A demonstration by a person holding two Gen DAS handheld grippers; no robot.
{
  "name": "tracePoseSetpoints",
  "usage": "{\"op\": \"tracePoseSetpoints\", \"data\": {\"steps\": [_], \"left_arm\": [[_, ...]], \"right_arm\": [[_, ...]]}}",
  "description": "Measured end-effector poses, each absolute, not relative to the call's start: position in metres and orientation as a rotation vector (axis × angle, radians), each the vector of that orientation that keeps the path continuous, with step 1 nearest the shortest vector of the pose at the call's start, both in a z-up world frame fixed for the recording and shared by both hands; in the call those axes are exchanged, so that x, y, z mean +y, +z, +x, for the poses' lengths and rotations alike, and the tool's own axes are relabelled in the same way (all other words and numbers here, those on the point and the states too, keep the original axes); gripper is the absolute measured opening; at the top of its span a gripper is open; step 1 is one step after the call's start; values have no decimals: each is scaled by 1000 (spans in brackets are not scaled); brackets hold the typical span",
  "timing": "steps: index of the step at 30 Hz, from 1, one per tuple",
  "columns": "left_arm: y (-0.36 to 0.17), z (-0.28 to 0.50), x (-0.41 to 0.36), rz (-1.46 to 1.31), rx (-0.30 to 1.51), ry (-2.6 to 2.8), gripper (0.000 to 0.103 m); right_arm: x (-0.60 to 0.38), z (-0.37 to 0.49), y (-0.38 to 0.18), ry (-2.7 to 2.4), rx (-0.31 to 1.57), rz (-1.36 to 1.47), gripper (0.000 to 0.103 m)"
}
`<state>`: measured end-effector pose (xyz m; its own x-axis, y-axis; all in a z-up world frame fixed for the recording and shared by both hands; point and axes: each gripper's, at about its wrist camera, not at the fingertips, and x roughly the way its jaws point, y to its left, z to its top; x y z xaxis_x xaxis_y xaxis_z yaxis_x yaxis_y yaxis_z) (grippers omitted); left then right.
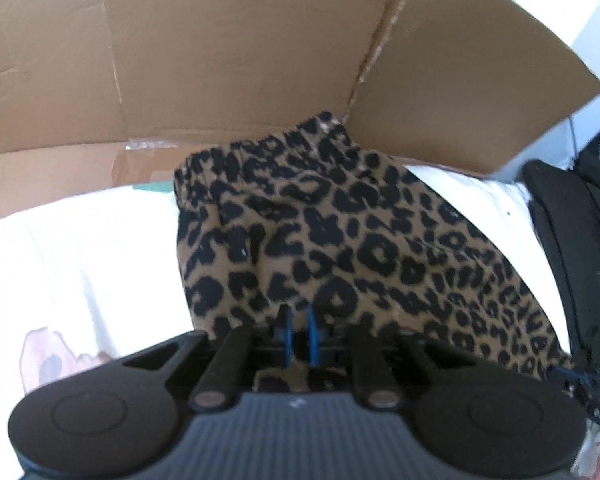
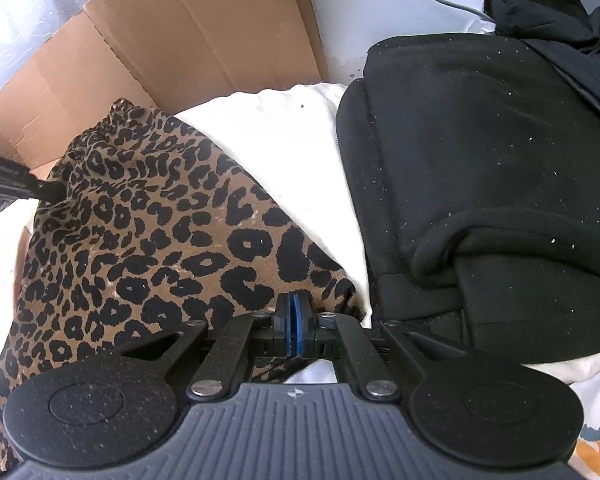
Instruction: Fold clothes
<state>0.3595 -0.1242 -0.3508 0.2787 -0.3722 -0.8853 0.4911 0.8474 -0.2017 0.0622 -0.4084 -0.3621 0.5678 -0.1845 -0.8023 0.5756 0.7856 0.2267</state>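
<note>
Left gripper (image 1: 299,334) and right gripper (image 2: 293,322), lower centre, each pinch the leopard garment (image 2: 148,240). We judge a fold underway; next we must carry both edges together.

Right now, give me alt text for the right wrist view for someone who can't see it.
The right gripper, jaws shut, pinches the near edge of a leopard-print garment lying on white fabric. A folded black garment lies to its right, brown cardboard stands behind, and the left gripper grips the leopard cloth's far side.
</note>
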Motion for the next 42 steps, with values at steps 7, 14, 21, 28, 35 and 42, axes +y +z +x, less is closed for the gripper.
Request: {"op": "tracePoseSetpoints", "data": {"steps": [7,14,21,28,35,42], "left_arm": [[-376,332,-113,121,1212,-581,9],[-381,302,-102,154,1264,-626,10],[-381,270,-87,180,1312,-666,10],[-379,238,-76,209,1384,-725,10],[-380,214,-64,154,1412,-747,9],[-369,192,-48,138,1453,-823,10]], "right_arm": [[-408,61,-362,-466,859,504,7],[-411,59,-364,-453,854,509,7],[-409,60,-365,-462,852,507,7],[-408,61,-365,-491,848,528,7],[-405,61,-363,-484,857,497,8],[-400,68,-362,-474,901,374,4]]}}
